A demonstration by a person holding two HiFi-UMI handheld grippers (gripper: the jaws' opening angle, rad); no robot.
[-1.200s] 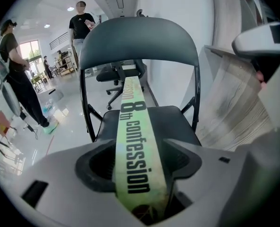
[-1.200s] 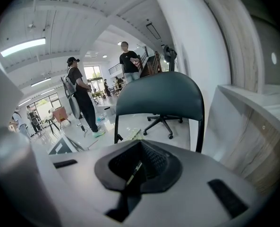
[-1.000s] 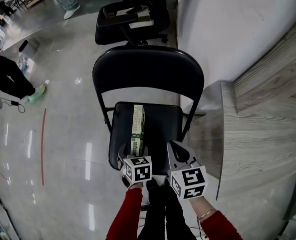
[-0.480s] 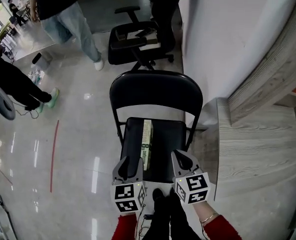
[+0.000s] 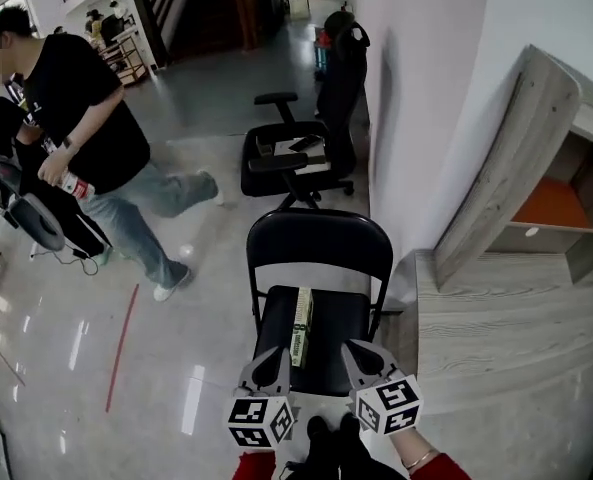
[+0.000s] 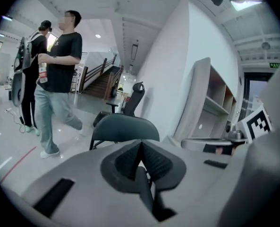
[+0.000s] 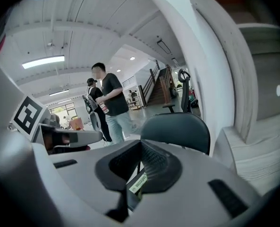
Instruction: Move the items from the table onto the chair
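Note:
A long narrow box (image 5: 301,325) with a green and white label lies lengthwise on the seat of the black folding chair (image 5: 316,251). My left gripper (image 5: 267,358) hovers at the seat's front left edge, shut and holding nothing; in the left gripper view its pads (image 6: 130,161) meet in front of the chair back (image 6: 124,128). My right gripper (image 5: 360,354) hangs at the seat's front right, also shut and empty. Part of the box label (image 7: 138,183) shows below its closed jaws. Neither gripper touches the box.
The grey wooden table (image 5: 506,318) stands to the right of the chair, with an open shelf unit (image 5: 561,193) behind it. A black office chair (image 5: 291,163) stands beyond the folding chair. A person (image 5: 91,158) in a black T-shirt walks at the left holding a bottle.
Both grippers have drawn back from the box toward the seat's front edge, and the view has lifted. The box stays on the seat. A person has walked in at the left.

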